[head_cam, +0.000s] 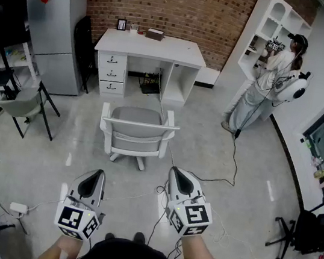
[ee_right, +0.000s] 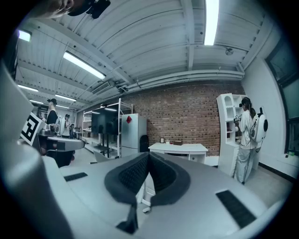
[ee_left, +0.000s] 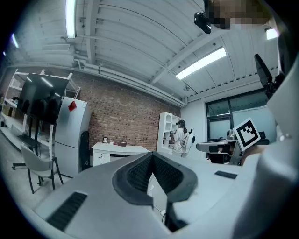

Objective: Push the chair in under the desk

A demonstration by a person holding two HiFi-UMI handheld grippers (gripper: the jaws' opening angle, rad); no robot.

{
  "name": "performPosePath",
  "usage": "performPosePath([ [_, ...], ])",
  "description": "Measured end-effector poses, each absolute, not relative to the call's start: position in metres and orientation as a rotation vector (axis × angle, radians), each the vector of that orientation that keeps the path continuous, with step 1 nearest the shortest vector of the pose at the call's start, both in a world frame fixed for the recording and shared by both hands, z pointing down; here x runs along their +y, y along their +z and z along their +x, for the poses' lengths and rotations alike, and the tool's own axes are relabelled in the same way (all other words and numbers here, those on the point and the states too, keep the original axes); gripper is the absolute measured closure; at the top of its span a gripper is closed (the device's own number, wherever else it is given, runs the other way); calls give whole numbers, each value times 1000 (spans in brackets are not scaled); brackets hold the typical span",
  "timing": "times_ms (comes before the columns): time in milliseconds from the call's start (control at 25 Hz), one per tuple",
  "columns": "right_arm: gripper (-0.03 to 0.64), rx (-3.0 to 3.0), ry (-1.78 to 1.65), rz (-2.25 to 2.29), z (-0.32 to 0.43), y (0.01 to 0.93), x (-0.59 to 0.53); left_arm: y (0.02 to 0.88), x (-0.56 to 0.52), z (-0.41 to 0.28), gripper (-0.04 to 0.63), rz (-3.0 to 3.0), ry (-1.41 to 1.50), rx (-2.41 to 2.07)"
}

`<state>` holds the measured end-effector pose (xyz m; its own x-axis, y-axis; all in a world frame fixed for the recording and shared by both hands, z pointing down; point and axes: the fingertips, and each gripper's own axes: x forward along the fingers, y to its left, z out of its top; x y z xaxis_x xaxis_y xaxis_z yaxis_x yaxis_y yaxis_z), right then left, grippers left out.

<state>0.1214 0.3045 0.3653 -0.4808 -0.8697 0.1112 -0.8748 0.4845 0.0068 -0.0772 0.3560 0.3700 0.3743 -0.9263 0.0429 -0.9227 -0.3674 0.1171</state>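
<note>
A grey office chair on castors stands on the floor, pulled well out from the white desk, its backrest toward me. Both grippers hover side by side short of the chair back, apart from it. My left gripper is shut and empty; my right gripper is shut and empty too. In the left gripper view the closed jaws point level at the desk far off. The right gripper view shows shut jaws with the desk beyond.
A person stands at the white shelf unit on the right. A grey fridge and a small grey chair are on the left. Cables trail across the floor. A dark chair base sits at right.
</note>
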Motion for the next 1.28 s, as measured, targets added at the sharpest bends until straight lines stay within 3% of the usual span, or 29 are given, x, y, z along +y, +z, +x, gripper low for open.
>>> performPosePath([
  [640,609,-2631,147,1580,123,365,316,369,368,-78,589,2506,-73,-1658],
  [1280,609,-2601,107,1575,65,367,320,384,368,-137,589,2498,-106,-1618],
])
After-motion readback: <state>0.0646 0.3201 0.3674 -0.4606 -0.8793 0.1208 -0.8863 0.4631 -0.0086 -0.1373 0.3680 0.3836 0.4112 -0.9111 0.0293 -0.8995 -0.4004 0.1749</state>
